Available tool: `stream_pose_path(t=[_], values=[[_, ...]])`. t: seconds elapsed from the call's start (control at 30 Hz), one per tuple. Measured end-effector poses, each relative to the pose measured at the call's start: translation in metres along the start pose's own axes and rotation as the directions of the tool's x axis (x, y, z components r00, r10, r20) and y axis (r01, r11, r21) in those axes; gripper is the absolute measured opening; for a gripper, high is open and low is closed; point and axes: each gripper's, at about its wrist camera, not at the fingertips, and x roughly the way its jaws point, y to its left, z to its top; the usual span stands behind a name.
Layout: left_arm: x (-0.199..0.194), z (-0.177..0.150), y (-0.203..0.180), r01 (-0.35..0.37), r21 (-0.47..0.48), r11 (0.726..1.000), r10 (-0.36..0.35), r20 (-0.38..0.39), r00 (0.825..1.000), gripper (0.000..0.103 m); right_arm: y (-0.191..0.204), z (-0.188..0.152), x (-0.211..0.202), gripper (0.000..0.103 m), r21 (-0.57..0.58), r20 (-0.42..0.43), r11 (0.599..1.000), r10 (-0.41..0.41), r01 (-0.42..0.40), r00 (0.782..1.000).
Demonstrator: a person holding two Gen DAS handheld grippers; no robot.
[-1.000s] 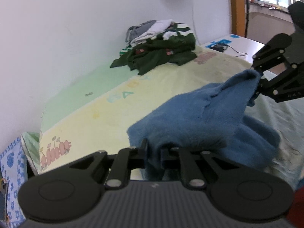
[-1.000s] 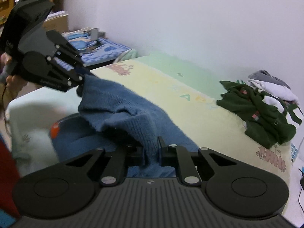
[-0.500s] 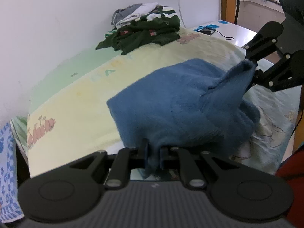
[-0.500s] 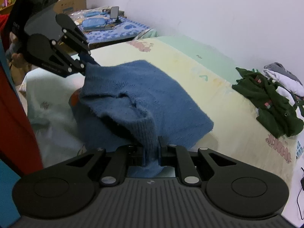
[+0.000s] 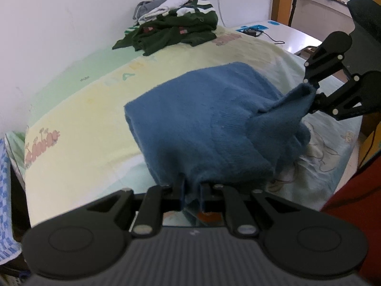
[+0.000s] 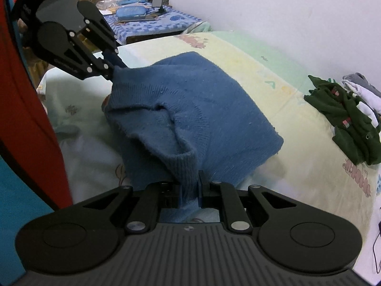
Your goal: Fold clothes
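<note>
— Both black two-finger grippers are nearly closed, each pinching a bit of the blue knitted sweater (image 5: 214, 119). The left gripper (image 5: 191, 190) clamps a plain edge; the right gripper (image 6: 189, 190) clamps a ribbed edge, perhaps a cuff or hem.

— Where does the sweater lie from them?

— Ahead and below. Its body drapes over the pale yellow and green printed bedsheet (image 5: 83, 124), the far fold resting there, the near edge lifted between the two pinches. That held edge runs from one gripper across to the other, so I judge the coming move depends on both lowering together.

— Which hand is nearer?

— I cannot tell.

— What do the views add?

— The left wrist view shows the right gripper's pinch from outside; the right wrist view shows a loose sagging pocket between the grips. A dark green garment pile (image 6: 343, 119) sits well apart.
</note>
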Motion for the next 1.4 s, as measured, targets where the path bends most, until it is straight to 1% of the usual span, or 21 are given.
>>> stream_pose_path(t=[0.1, 0.23, 0.33, 0.43, 0.5, 0.53, 0.57, 0.6, 0.63, 0.67, 0.7, 0.73, 0.77, 0.83, 0.9, 1.03, 1.1, 1.2, 1.3, 1.37, 1.4], values=[[0.002, 0.000, 0.001, 0.017, -0.015, 1.000, -0.018, -0.010, 1.000, 0.007, 0.002, -0.002, 0.000, 0.012, 0.000, 0.000, 1.000, 0.010, -0.010, 1.000], [0.007, -0.001, 0.000, 0.044, -0.027, 0.999, -0.044, -0.015, 0.999, 0.007, 0.004, -0.009, 0.010, 0.012, -0.031, -0.014, 1.000, -0.002, 0.001, 1.000], [0.012, -0.003, -0.004, 0.044, -0.010, 0.999, -0.045, -0.023, 0.999, 0.008, 0.004, -0.016, 0.017, 0.013, -0.036, -0.014, 0.999, -0.012, 0.012, 1.000], [0.011, -0.004, -0.003, 0.052, -0.013, 0.999, -0.052, -0.026, 0.998, 0.008, 0.005, -0.012, 0.012, 0.019, -0.051, -0.032, 0.999, -0.014, 0.012, 0.999], [0.011, -0.006, 0.000, 0.059, -0.018, 0.998, -0.060, -0.031, 0.998, 0.008, 0.004, -0.007, 0.004, 0.031, -0.056, -0.066, 0.998, 0.011, -0.015, 0.998], [0.011, -0.006, 0.001, 0.061, -0.021, 0.998, -0.062, -0.033, 0.998, 0.008, 0.003, -0.004, -0.002, 0.039, -0.050, -0.083, 0.998, 0.038, -0.043, 0.996], [0.011, -0.006, 0.002, 0.063, -0.024, 0.998, -0.064, -0.034, 0.997, 0.008, -0.001, 0.001, -0.009, 0.041, -0.027, -0.104, 0.996, 0.078, -0.081, 0.991], [0.011, -0.006, 0.003, 0.065, -0.027, 0.998, -0.066, -0.034, 0.997, 0.008, -0.006, 0.005, -0.016, 0.040, 0.004, -0.111, 0.994, 0.110, -0.110, 0.988], [0.012, -0.006, 0.003, 0.066, -0.029, 0.997, -0.067, -0.034, 0.997, 0.009, -0.015, 0.011, -0.026, 0.037, 0.063, -0.078, 0.987, 0.155, -0.150, 0.985], [0.012, -0.005, 0.003, 0.067, -0.030, 0.997, -0.068, -0.034, 0.997, 0.009, -0.025, 0.016, -0.037, 0.029, 0.122, -0.041, 0.974, 0.197, -0.191, 0.980], [0.012, -0.006, 0.002, 0.067, -0.027, 0.997, -0.068, -0.032, 0.997, 0.009, -0.034, 0.021, -0.048, 0.027, 0.168, 0.025, 0.964, 0.204, -0.205, 0.979], [0.012, -0.006, 0.002, 0.067, -0.024, 0.997, -0.068, -0.031, 0.997, 0.009, -0.042, 0.028, -0.056, 0.027, 0.202, 0.095, 0.963, 0.161, -0.177, 0.982], [0.012, -0.006, 0.001, 0.066, -0.020, 0.998, -0.067, -0.031, 0.997, 0.009, -0.051, 0.036, -0.063, 0.028, 0.238, 0.162, 0.960, 0.113, -0.150, 0.980], [0.013, -0.006, 0.000, 0.064, -0.013, 0.998, -0.065, -0.031, 0.997, 0.009, -0.058, 0.051, -0.056, 0.033, 0.295, 0.233, 0.954, -0.020, -0.051, 0.972], [0.012, -0.006, -0.001, 0.062, -0.017, 0.998, -0.063, -0.031, 0.998, 0.009, -0.059, 0.062, -0.032, 0.033, 0.359, 0.254, 0.933, -0.061, -0.036, 0.965], [0.011, -0.007, -0.002, 0.057, -0.024, 0.998, -0.057, -0.027, 0.998, 0.010, -0.046, 0.081, 0.035, 0.033, 0.389, 0.239, 0.917, -0.195, 0.090, 0.951], [0.010, -0.008, -0.003, 0.048, -0.020, 0.999, -0.048, -0.022, 0.999, 0.010, -0.049, 0.084, 0.062, 0.033, 0.417, 0.238, 0.905, -0.194, 0.080, 0.952], [0.006, -0.009, -0.003, 0.033, -0.023, 0.999, -0.033, -0.015, 0.999, 0.012, -0.046, 0.087, 0.090, 0.032, 0.434, 0.215, 0.900, -0.155, 0.048, 0.964], [-0.005, -0.011, 0.006, 0.028, -0.063, 0.998, -0.029, -0.005, 1.000, 0.022, -0.037, 0.083, 0.089, 0.033, 0.429, 0.219, 0.902, -0.152, 0.045, 0.964], [-0.016, -0.010, 0.015, 0.021, -0.079, 0.997, -0.020, 0.007, 1.000, 0.031, -0.031, 0.079, 0.083, 0.033, 0.411, 0.225, 0.911, -0.132, 0.028, 0.965], [-0.022, -0.009, 0.020, 0.015, -0.083, 0.996, -0.013, 0.015, 1.000, 0.032, -0.027, 0.076, 0.082, 0.033, 0.385, 0.225, 0.922, -0.130, 0.034, 0.966]])
